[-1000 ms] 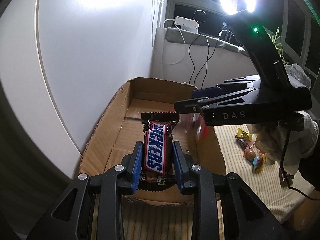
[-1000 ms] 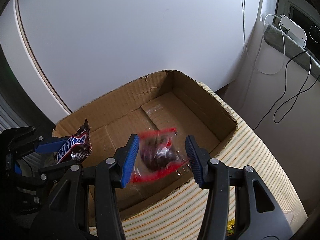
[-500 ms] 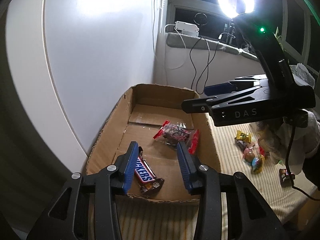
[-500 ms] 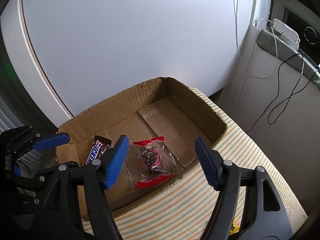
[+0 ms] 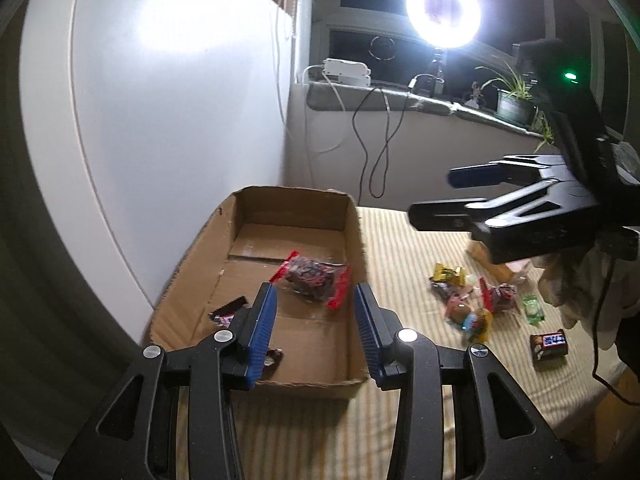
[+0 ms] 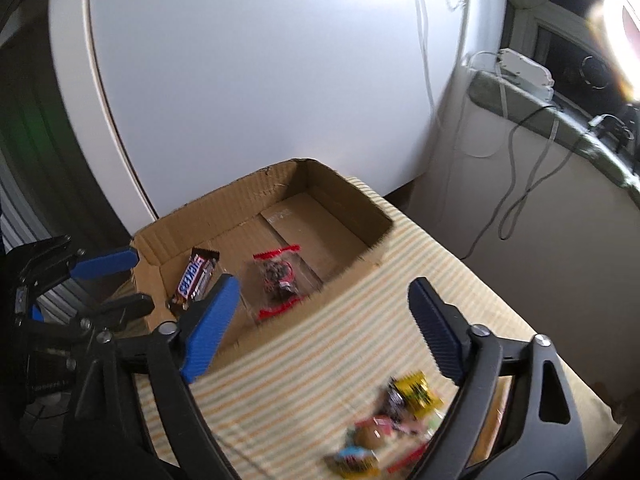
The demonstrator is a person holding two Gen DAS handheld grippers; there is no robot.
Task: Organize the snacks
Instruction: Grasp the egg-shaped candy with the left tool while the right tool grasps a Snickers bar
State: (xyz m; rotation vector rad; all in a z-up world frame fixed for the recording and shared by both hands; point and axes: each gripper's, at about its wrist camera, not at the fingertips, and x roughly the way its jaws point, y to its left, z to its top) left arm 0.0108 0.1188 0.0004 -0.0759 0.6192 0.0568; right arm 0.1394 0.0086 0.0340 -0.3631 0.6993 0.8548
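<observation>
Both drops done — left gripper [image 5: 314, 330] released, right gripper [image 6: 324, 330] just widened, empty. Next: right gripper descends onto the loose snacks [image 6: 394, 424] blurred below it, probably the yellow one.

Snickers bar [image 6: 197, 276] and candy packet [image 6: 278, 280] in cardboard box [image 6: 352, 196]
</observation>
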